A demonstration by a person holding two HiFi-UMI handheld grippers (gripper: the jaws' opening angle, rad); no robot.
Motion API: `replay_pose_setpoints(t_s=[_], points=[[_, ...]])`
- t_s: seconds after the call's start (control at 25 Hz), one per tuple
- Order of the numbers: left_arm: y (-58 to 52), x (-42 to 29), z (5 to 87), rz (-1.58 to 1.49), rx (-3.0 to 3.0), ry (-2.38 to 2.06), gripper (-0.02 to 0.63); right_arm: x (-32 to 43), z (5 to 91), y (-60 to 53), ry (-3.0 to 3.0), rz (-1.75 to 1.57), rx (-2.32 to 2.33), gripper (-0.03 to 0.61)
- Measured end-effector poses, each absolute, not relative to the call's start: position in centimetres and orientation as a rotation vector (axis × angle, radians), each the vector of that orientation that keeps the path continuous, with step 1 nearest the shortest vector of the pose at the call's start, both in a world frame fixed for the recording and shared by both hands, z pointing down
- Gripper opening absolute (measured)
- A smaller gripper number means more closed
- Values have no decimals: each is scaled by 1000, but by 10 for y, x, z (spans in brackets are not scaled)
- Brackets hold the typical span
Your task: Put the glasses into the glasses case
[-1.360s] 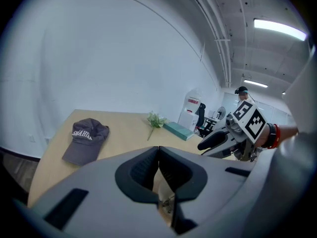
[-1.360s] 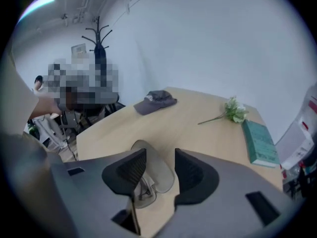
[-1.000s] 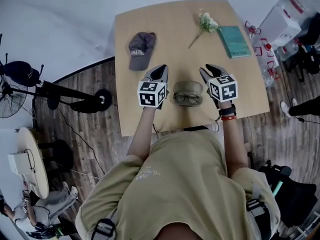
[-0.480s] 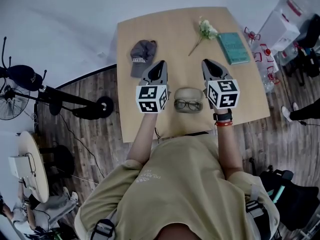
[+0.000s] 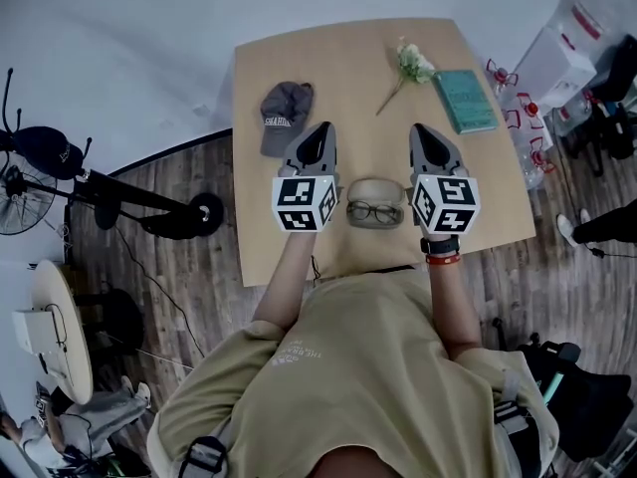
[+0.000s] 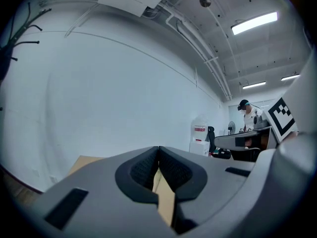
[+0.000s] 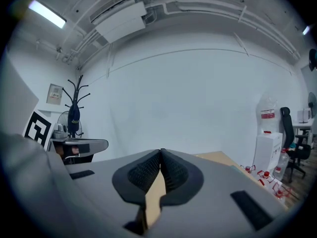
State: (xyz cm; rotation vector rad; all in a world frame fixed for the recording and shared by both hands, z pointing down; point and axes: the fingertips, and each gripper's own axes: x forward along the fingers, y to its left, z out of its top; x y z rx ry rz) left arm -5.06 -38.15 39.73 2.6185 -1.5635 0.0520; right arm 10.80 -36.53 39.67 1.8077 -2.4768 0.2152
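A pair of dark-framed glasses [image 5: 375, 210] lies on the front of an olive glasses case [image 5: 375, 192] near the table's front edge, between my two grippers. My left gripper [image 5: 319, 133] is held up to the left of the case, shut, with nothing in its jaws. My right gripper [image 5: 422, 132] is held up to the right of the case, also shut and empty. Both point level toward the far wall. In the left gripper view [image 6: 158, 150] and the right gripper view [image 7: 160, 152] the pads meet at the tips, and neither glasses nor case shows.
On the wooden table [image 5: 348, 78] lie a grey cap [image 5: 284, 111] at the back left, a flower sprig [image 5: 408, 68] and a teal book [image 5: 465, 99] at the back right. Red-capped bottles [image 5: 520, 103] stand past the right edge. A fan stand [image 5: 119, 197] is on the left floor.
Both grippers have risen from table level beside the case and tilted up to point level. The right gripper's jaws closed. Glasses and case have stayed put.
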Motion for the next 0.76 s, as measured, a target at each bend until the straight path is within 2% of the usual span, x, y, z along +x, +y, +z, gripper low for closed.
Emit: replay_pose_setpoints(t_s=[0.76], points=[[-394, -47, 448, 183, 2573, -1460, 25, 86, 441, -383, -2476, 353, 1627, 15]])
